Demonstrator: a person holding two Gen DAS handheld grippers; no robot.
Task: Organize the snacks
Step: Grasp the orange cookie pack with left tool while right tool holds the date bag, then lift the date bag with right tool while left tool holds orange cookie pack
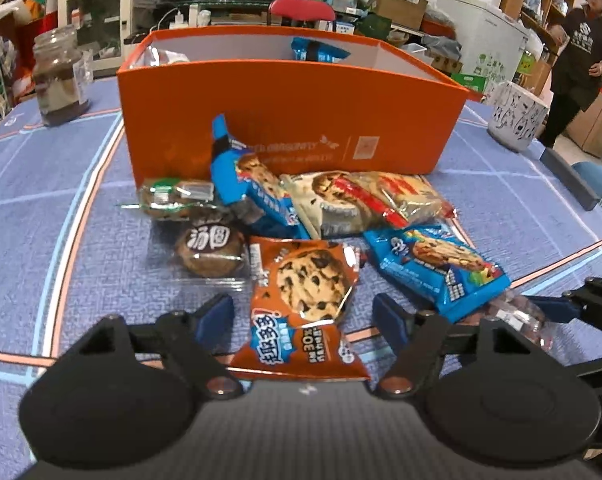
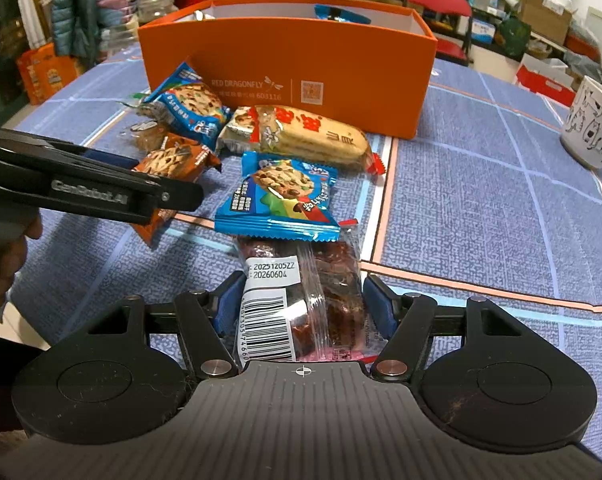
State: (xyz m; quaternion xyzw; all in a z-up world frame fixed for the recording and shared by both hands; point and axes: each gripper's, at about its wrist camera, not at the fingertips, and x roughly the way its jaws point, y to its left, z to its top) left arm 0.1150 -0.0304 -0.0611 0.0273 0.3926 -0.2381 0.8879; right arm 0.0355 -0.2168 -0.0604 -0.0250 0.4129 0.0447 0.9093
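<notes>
Right gripper (image 2: 301, 308): blue pads sit close against both sides of a clear-wrapped dark fruit bar (image 2: 325, 292) with a barcode label; contact looks made on the wrapper, so I read this as a light grip, the bar's far end tucked under a blue cookie packet (image 2: 279, 196). Left gripper (image 1: 303, 312): jaws part-open, straddling the near end of an orange-brown chocolate-chip cookie packet (image 1: 305, 292); pads (image 1: 217, 314) stand clear of the wrapper on both sides, nothing held. Both packets lie on the blue patterned tablecloth (image 2: 481, 208) at the near edge of the snack pile. Beyond them: a round dark cake in clear wrap (image 1: 211, 250), a green-wrapped cake (image 1: 173, 200), a second blue cookie packet (image 1: 253, 192) propped against the box, and a long biscuit pack with a red stripe (image 2: 305, 136). Behind the pile stands the orange box (image 2: 289, 64), open-topped, a blue packet (image 1: 319, 50) already inside; mug (image 2: 591, 124) toward the right table edge, jar (image 1: 59, 76) toward the far left. Step in hand, by my judgement: picking up, one snack per gripper. Next move calls for closing the left jaws on the cookie packet, then drawing the bar out from under the blue packet without dragging it, and lifting both over the box's near wall.
</notes>
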